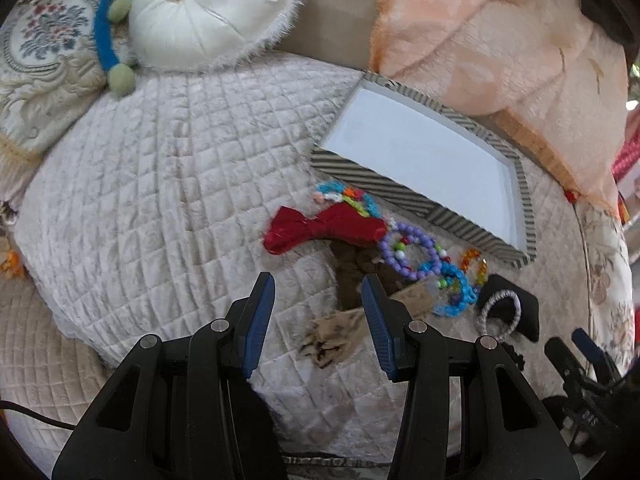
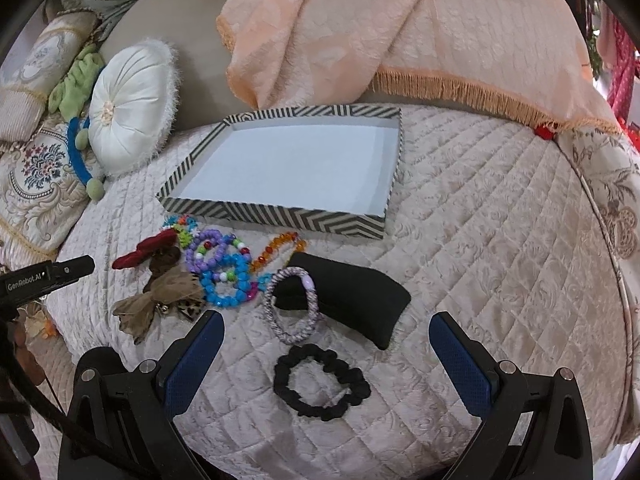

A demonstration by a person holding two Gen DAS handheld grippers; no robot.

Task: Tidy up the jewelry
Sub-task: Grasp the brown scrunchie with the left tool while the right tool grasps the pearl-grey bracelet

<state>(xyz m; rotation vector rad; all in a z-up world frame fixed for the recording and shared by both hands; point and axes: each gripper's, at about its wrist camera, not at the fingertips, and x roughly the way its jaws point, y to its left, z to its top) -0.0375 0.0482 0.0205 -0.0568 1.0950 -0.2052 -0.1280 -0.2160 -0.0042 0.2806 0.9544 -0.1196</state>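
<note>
An empty striped tray [image 2: 280, 220] [image 1: 420, 206] with a white floor lies on the quilted cushion. In front of it lie a red bow [image 1: 320, 226] [image 2: 140, 254], a brown bow [image 2: 160, 300] [image 1: 348, 328], a purple bead bracelet [image 1: 408, 256] [image 2: 212, 256], a blue bead bracelet [image 2: 228, 284] [image 1: 460, 292], an orange bead bracelet [image 2: 276, 250], a lilac hair tie [image 2: 288, 308] leaning on a black pad [image 2: 352, 292], and a black scrunchie [image 2: 322, 384]. My left gripper [image 1: 318, 286] is open above the brown bow. My right gripper [image 2: 324, 344] is open around the black scrunchie.
A round white pillow [image 2: 128, 108] [image 1: 212, 12], a blue headband with green pompoms [image 2: 78, 156] and embroidered cushions [image 2: 32, 184] lie at the left. A peach fringed throw [image 2: 400, 32] drapes behind the tray. The cushion's edge curves down at the front.
</note>
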